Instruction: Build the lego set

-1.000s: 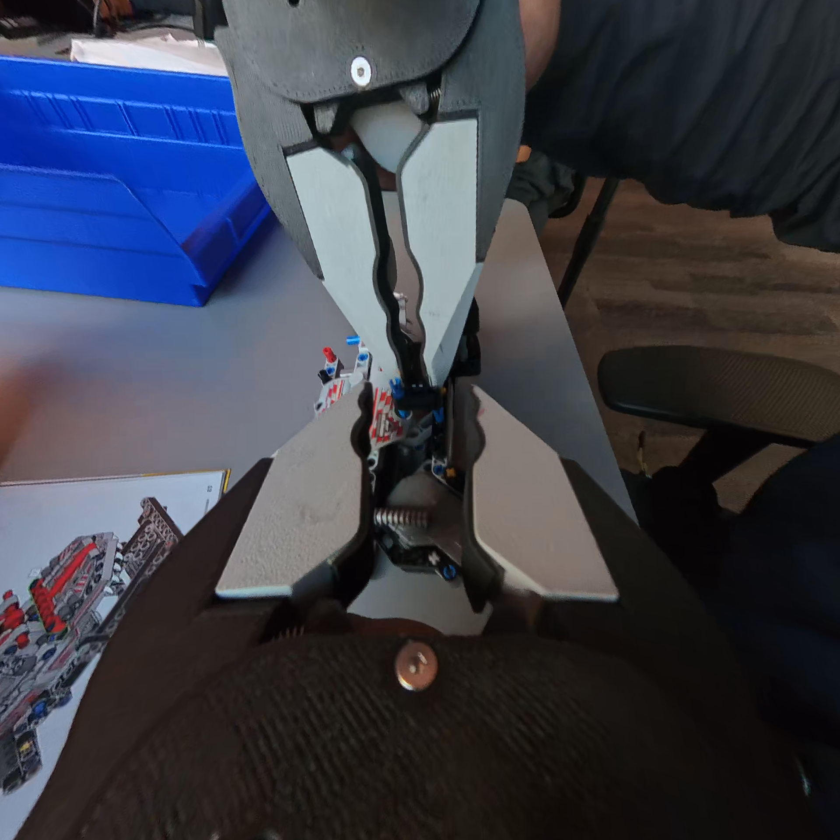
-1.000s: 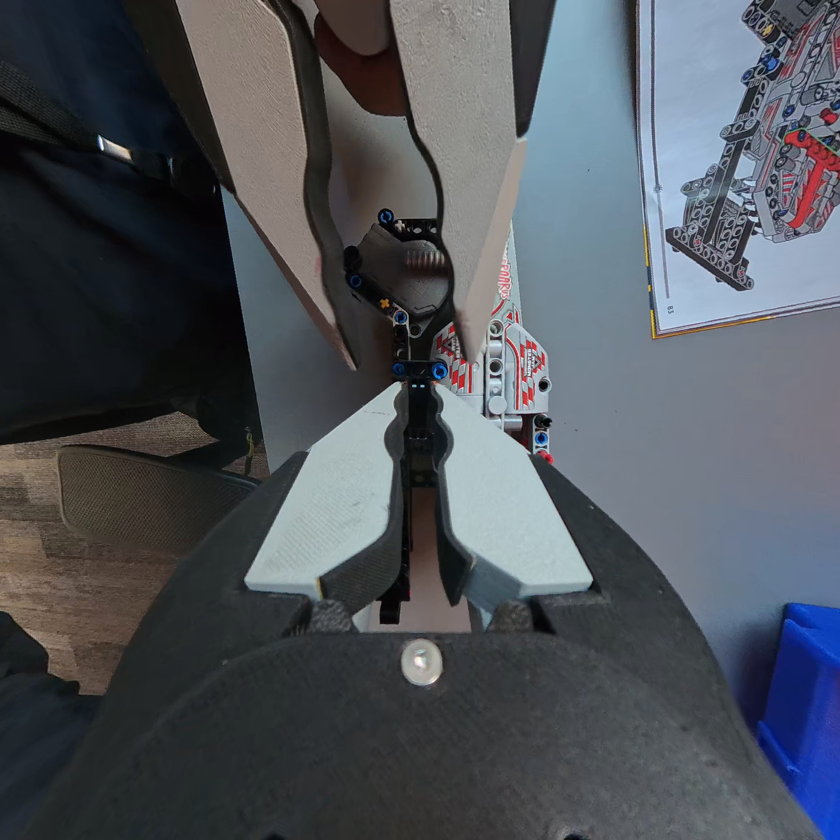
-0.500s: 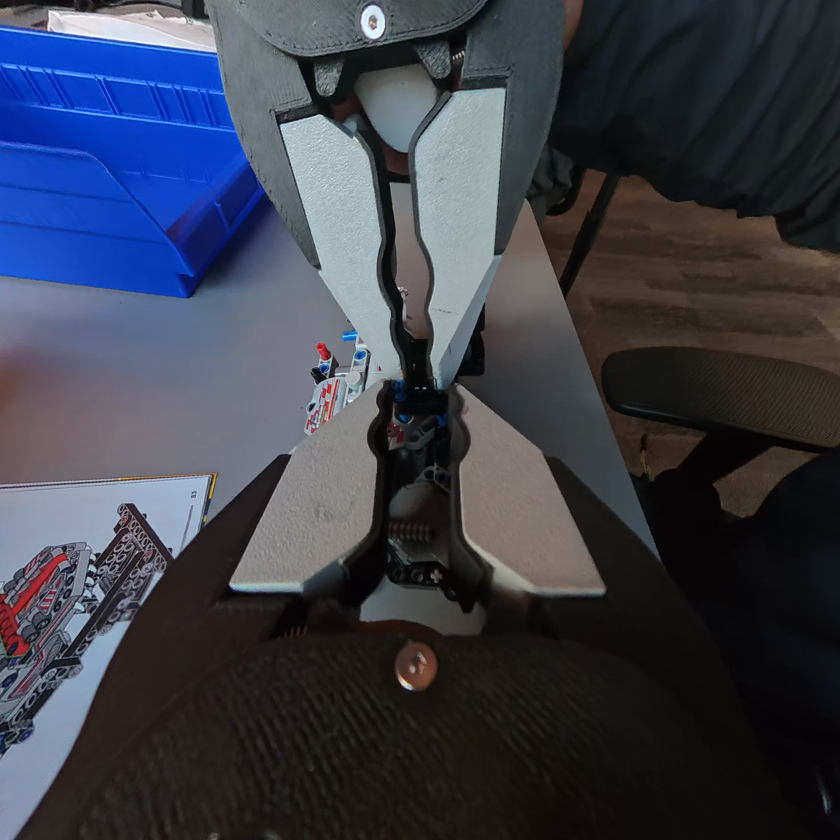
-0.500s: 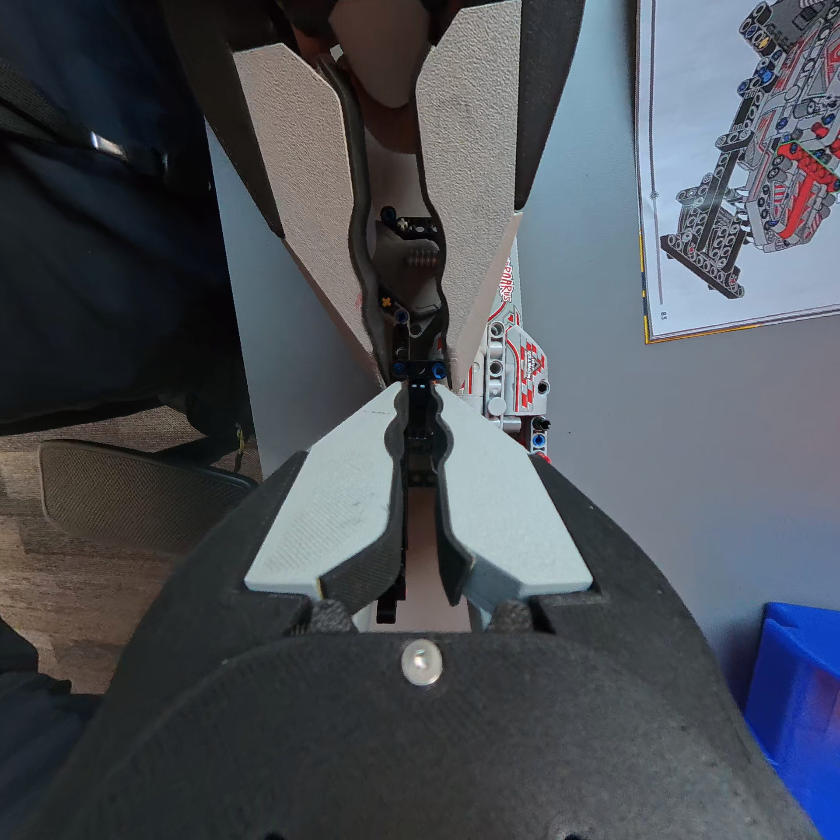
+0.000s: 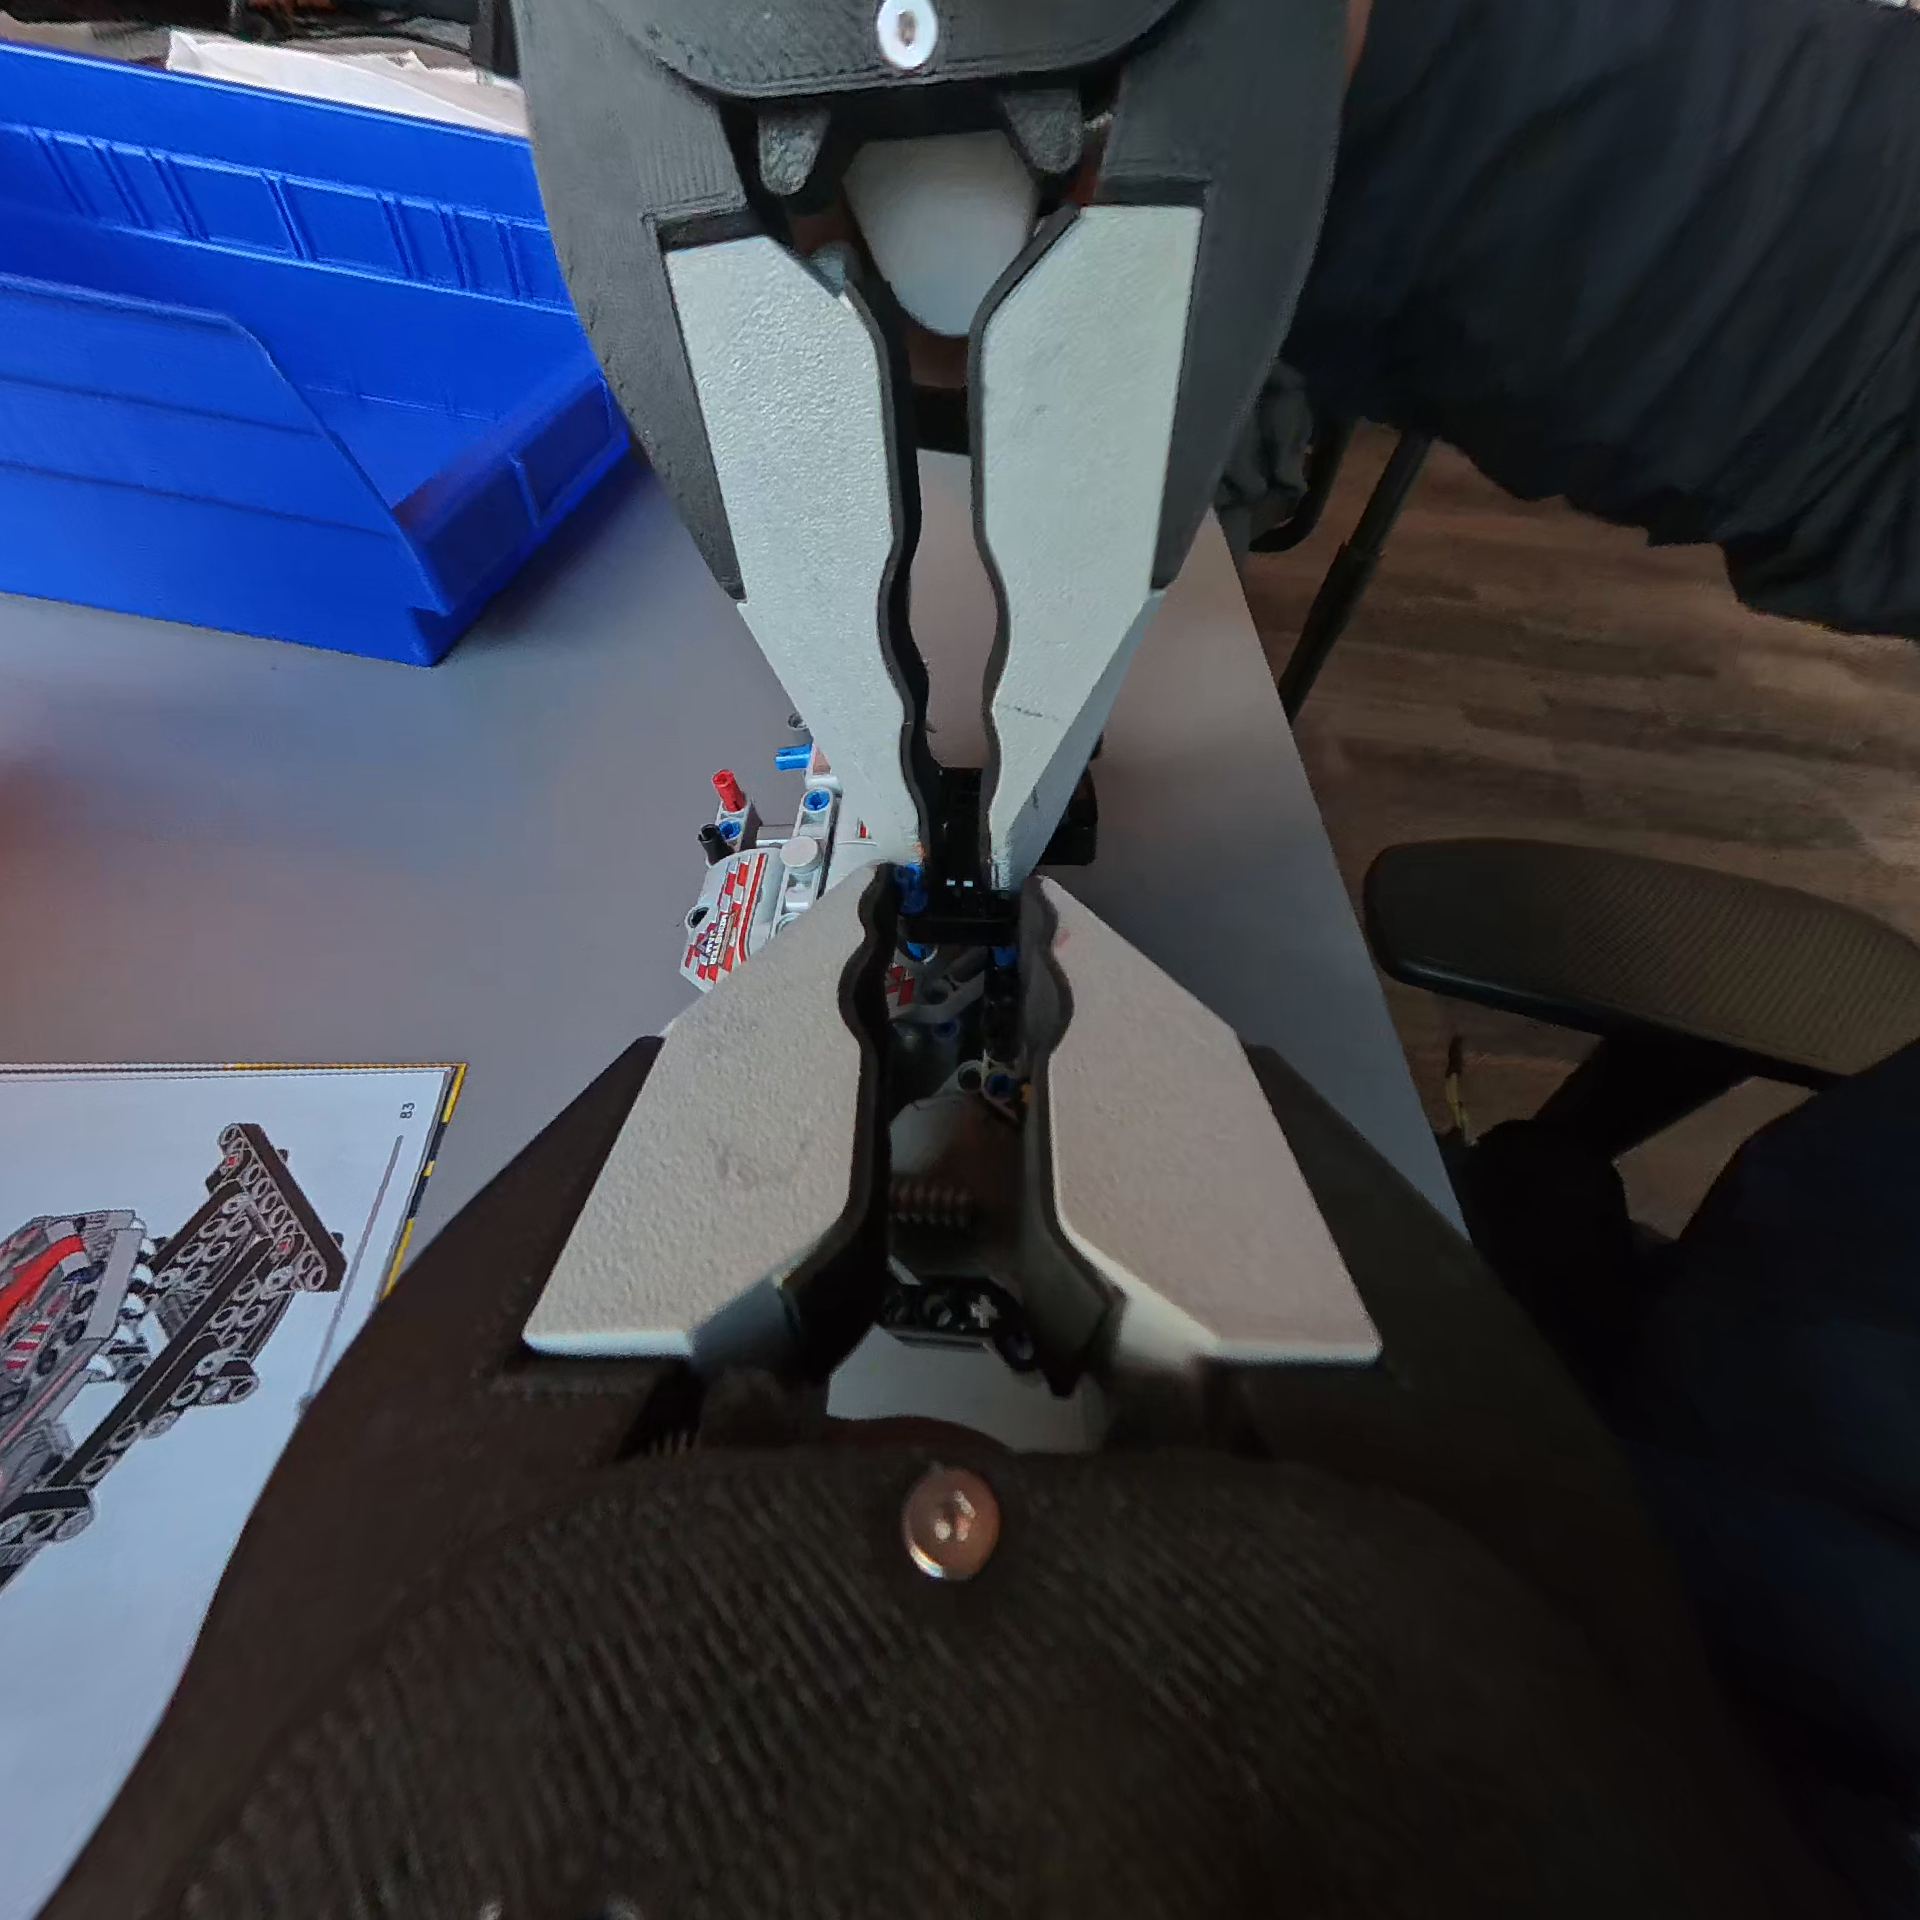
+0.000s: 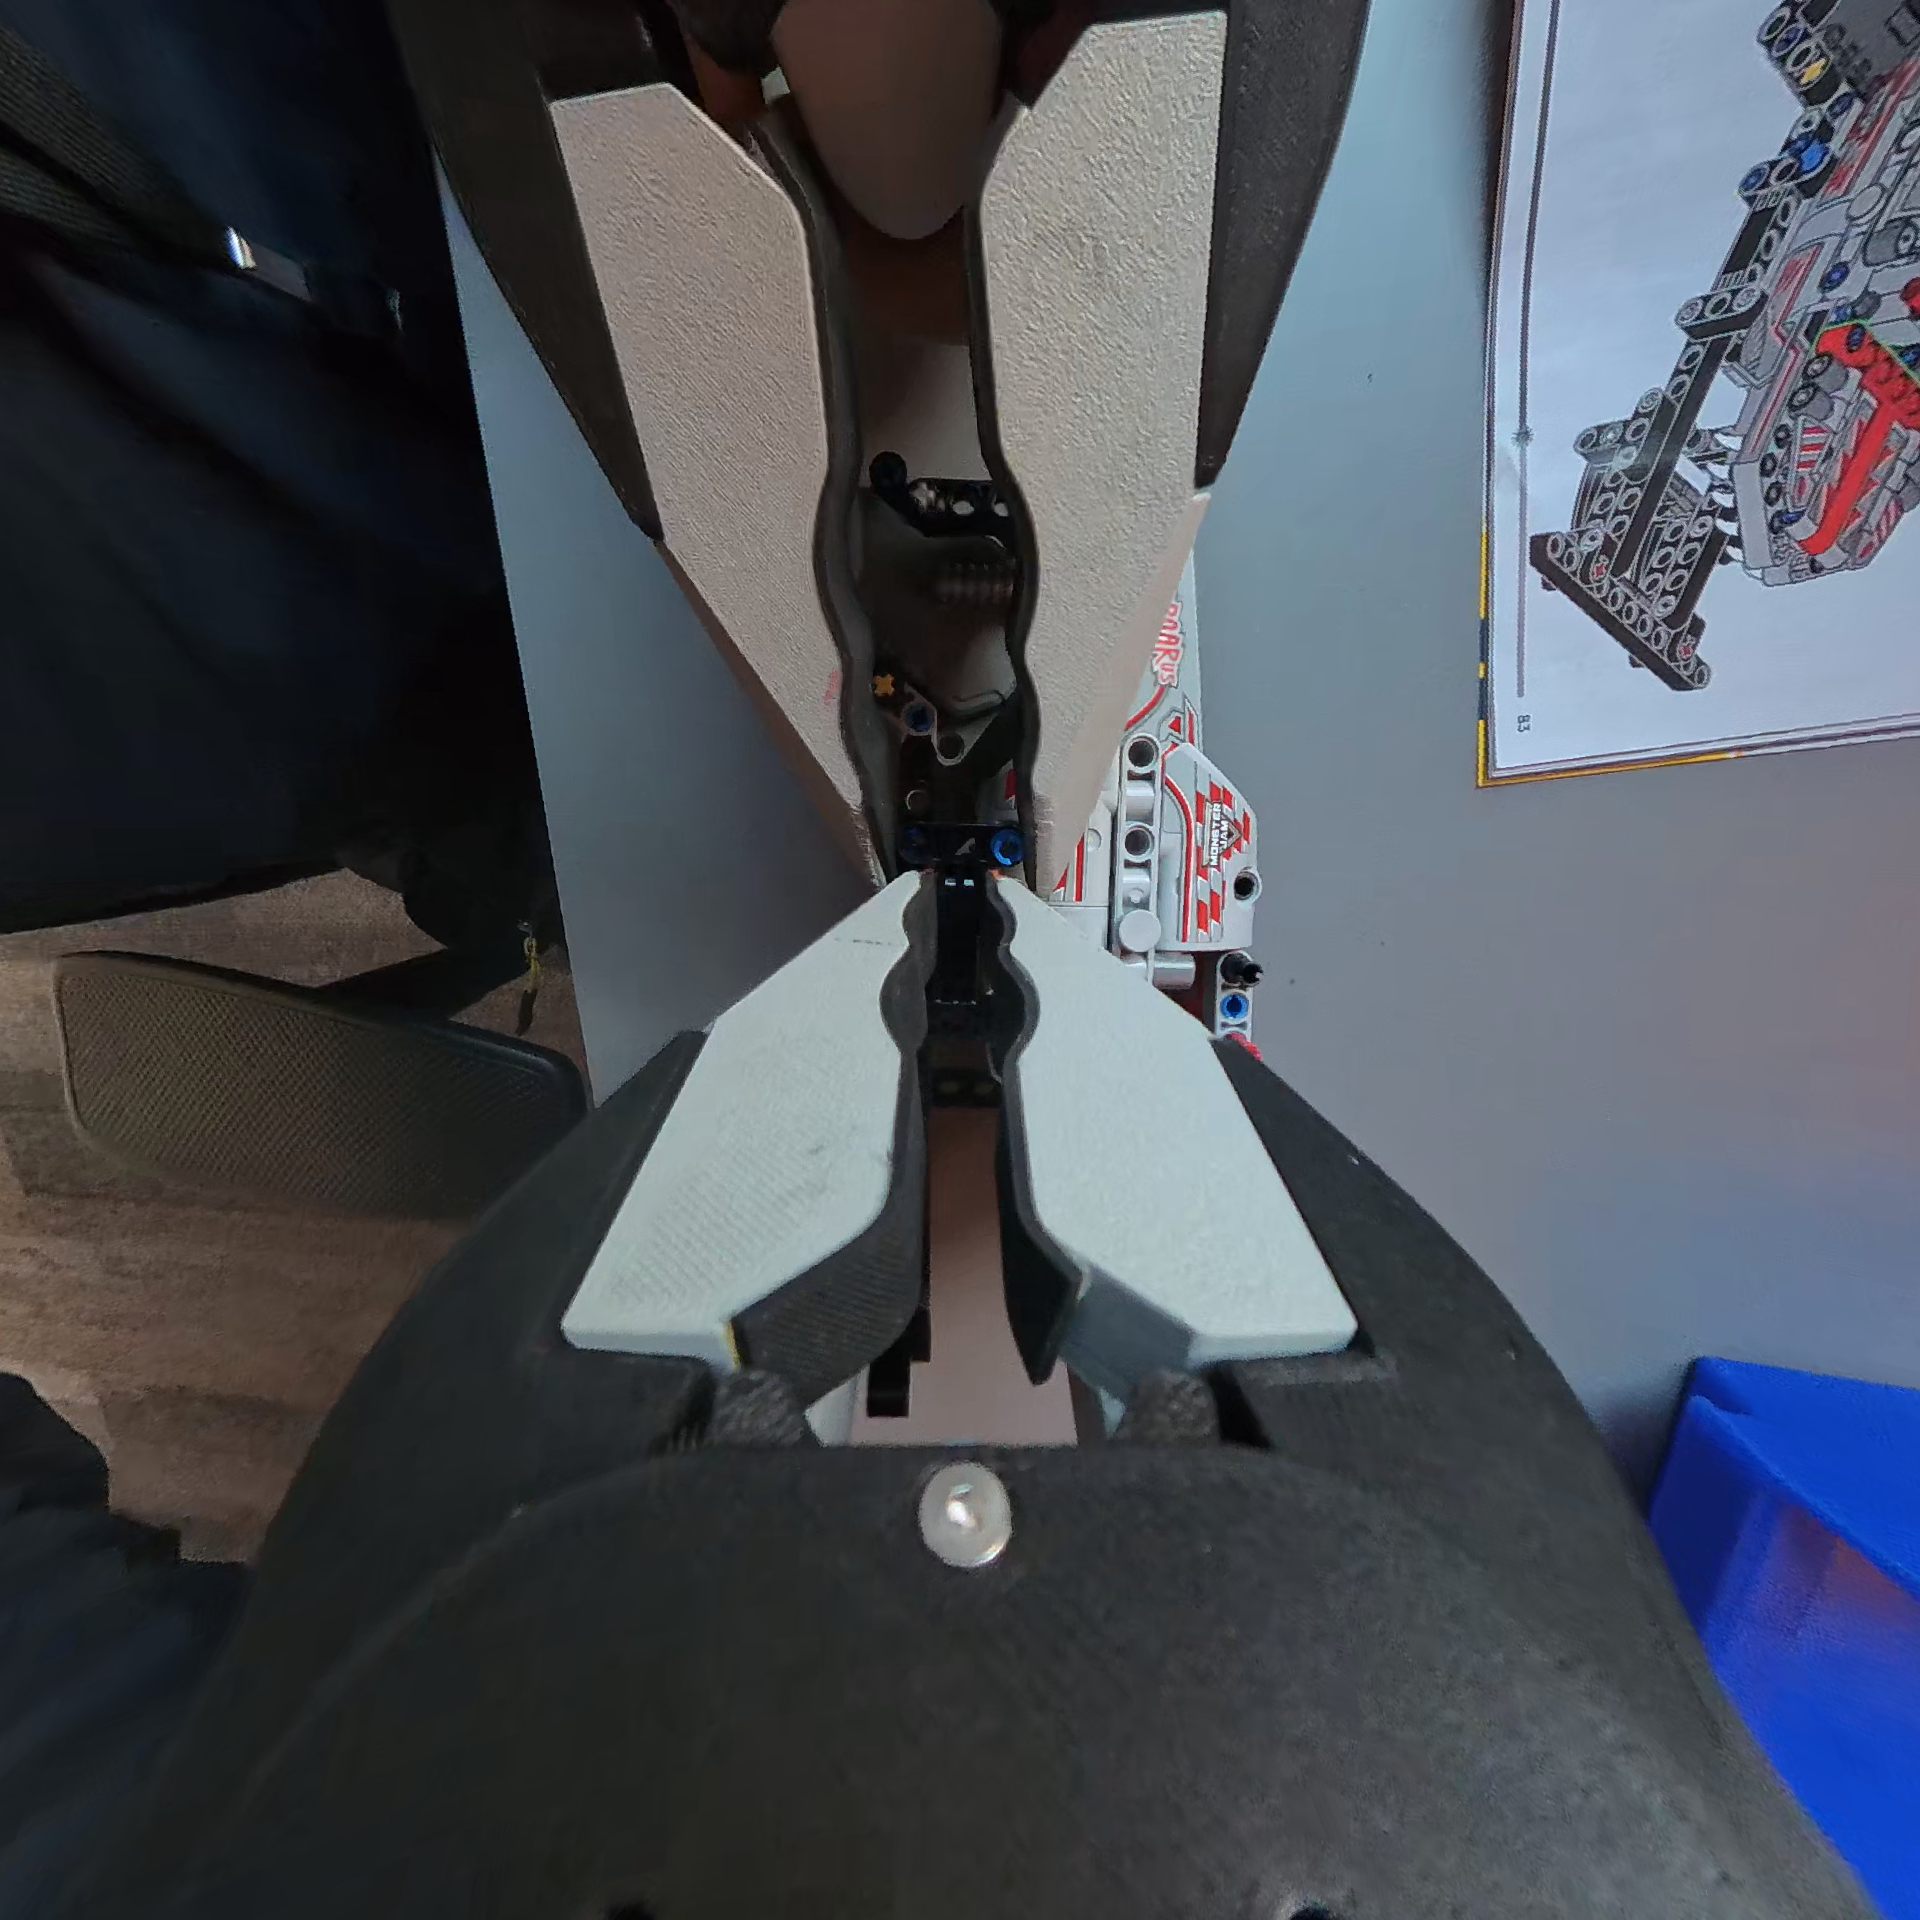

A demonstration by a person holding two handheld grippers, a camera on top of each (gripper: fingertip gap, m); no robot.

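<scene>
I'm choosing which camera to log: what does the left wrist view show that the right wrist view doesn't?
Only the left wrist view: white paper behind the blue bin. Only the right wrist view: a strap buckle on dark clothing, and the rear end of the black beam inside the right tool. Both: bin, booklet, chair, grey panel, and the left tool facing the right one tip to tip.

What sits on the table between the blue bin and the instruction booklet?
Nothing: in the left wrist view, bare grey table separates the blue bin from the instruction booklet.
</scene>
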